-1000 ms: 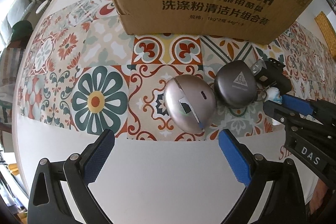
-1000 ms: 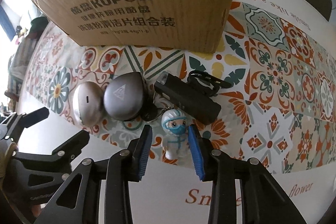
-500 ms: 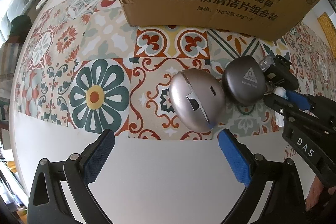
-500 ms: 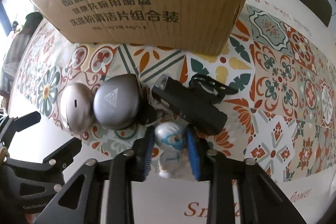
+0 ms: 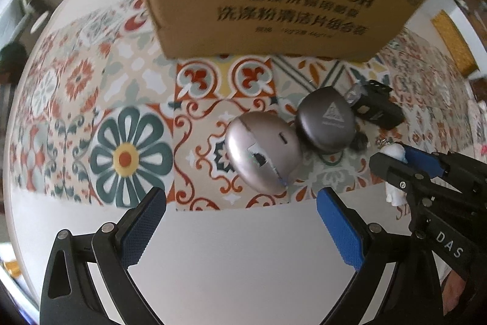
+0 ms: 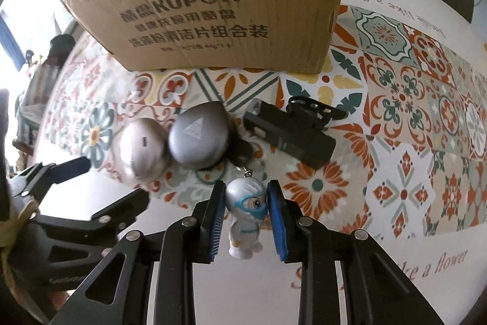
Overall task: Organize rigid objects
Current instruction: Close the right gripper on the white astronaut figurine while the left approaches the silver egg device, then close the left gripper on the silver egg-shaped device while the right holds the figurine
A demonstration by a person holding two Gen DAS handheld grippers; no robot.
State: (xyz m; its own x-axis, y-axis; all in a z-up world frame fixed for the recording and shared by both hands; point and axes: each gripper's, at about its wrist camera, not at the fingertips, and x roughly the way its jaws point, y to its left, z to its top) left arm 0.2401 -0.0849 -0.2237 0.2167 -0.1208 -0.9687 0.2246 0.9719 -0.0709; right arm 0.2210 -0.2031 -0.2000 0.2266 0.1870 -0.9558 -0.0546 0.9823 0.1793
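- Four small things sit in a cluster on the patterned mat (image 6: 404, 118), just in front of the cardboard box (image 6: 219, 8): silver case (image 6: 143, 148), dark grey case (image 6: 199, 139), black clip-on light (image 6: 292, 133), and the figurine keychain (image 6: 246, 212).
- Right gripper (image 6: 246, 212) is clamped on the figurine's head, pads pressing both sides; body and feet hang below the pads, over the plain white table (image 6: 243, 294) at the mat's edge.
- Left gripper (image 5: 240, 221) has jaws wide apart w/ nothing between them, hovering just short of the silver case (image 5: 263, 153).
- Handling, my guess: figurine looks like light hard plastic, stiff, so it won't squash. Head is round and glossy, so it could twist or pop out if the squeeze is off-centre. Head is still the widest part and prob. the best hold; legs look too thin.
- Chain (image 6: 248, 172) runs from the top of the head toward the dark grey case; can't tell what it's hooked to. It may drag a neighbour on the lift, so go slow.
- Both cases are smooth domes, prob. slippery; best taken across the narrow width, low down.
- Black light is boxy w/ flat sides, easiest grab of the lot; avoid the strap loop.
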